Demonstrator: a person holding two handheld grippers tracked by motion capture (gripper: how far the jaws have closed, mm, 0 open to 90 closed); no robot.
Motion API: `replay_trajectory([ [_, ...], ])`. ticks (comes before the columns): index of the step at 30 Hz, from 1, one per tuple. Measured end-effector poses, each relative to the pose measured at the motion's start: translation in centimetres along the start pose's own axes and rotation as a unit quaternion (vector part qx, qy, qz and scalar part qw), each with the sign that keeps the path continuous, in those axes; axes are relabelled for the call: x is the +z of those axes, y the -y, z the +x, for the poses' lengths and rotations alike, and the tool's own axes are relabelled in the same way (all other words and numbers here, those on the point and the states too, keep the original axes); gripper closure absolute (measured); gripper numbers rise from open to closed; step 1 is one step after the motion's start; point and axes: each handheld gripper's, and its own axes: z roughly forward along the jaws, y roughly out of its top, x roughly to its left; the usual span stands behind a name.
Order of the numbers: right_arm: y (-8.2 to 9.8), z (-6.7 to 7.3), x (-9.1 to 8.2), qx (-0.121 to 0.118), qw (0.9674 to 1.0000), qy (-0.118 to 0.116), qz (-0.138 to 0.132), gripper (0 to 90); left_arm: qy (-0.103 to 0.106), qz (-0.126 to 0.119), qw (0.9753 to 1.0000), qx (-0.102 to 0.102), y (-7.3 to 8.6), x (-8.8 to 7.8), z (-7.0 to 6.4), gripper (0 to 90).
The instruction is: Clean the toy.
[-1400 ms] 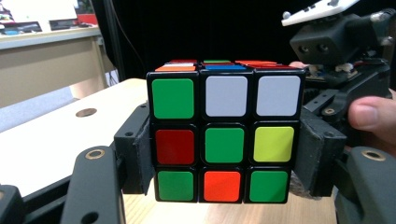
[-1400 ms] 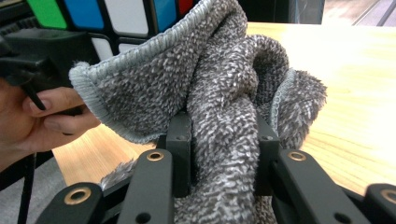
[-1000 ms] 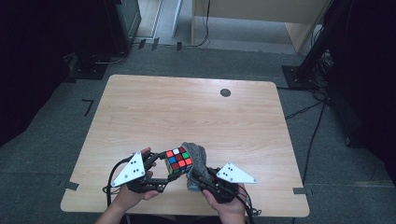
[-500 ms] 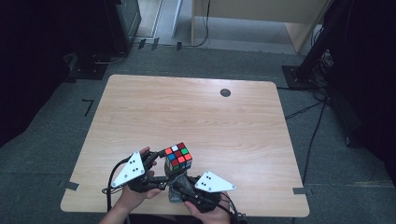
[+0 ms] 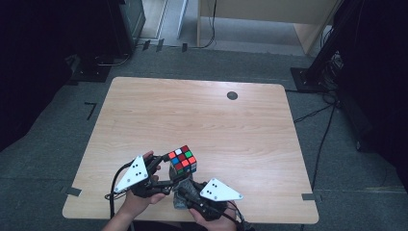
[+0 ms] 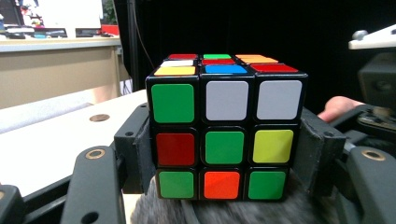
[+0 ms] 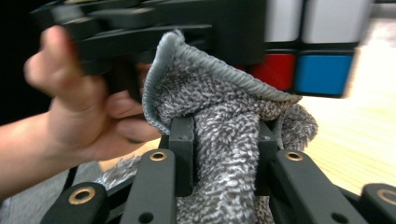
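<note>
Cube (image 6: 224, 126) | upright, level | left tool (image 5: 161, 171) pinches it | right tool (image 7: 224, 149) pinches cloth (image 7: 224, 116)

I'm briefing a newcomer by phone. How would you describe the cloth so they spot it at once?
Start at the wooden table and look to its near edge, where two hands meet. Just under the multicoloured puzzle cube held in the left claw sits the cloth, pinched in the right claw. It is the one soft, fuzzy grey thing there.
</note>
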Motion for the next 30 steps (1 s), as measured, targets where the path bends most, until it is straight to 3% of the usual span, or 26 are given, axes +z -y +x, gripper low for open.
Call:
replay_trajectory([
  [3,-0.2,-0.6,-0.4,0.0,0.9998,0.017,-0.003,70.4,-0.004,-0.007,1.0,-0.004,-0.2,-0.3,0.2,34.1],
  [6,-0.4,-2.2,-1.5,0.036,0.9973,0.059,-0.027,70.6,-0.003,-0.009,0.9999,-0.006,-0.2,-0.3,0.2,34.2],
  [7,-0.4,-2.6,-1.7,0.05,0.9962,0.063,-0.034,70.6,-0.002,-0.006,1.0,-0.006,-0.2,-0.2,0.2,34.2],
  [10,-0.2,-2.0,-1.4,0.045,0.9975,0.049,-0.024,70.5,0.004,-0.001,1.0,-0.005,0.0,0.1,0.0,34.1],
  [15,0.0,0.0,0.0,-0.007,0.9998,0.008,0.014,70.1,0.005,0.01,0.9999,0.002,0.1,0.2,-0.1,34.1],
  [18,-0.1,-0.6,-0.4,0.002,0.9999,0.014,0.008,70.2,0.004,0.003,1.0,-0.002,-0.1,0.0,0.1,34.1],
  [19,-0.1,-1.3,-0.9,0.013,0.9994,0.032,-0.004,70.3,0.004,0.002,1.0,-0.002,-0.1,0.0,0.1,34.1],
  [22,-0.1,-2.2,-1.4,0.042,0.9978,0.049,-0.017,70.4,0.006,0.003,1.0,-0.005,0.0,0.0,0.2,34.1],
  [25,0.0,-1.4,-1.0,0.023,0.999,0.038,-0.009,70.2,0.009,0.005,0.9999,-0.004,0.1,0.1,0.1,34.1],
  [28,0.1,-0.6,-0.4,-0.002,1.0,0.001,-0.002,70.1,0.006,0.005,1.0,0.001,0.0,0.0,0.1,34.1],
  [30,0.0,-0.9,-0.4,-0.011,0.9999,-0.002,0.009,69.9,0.003,0.006,1.0,0.001,0.0,-0.2,0.3,34.2],
])
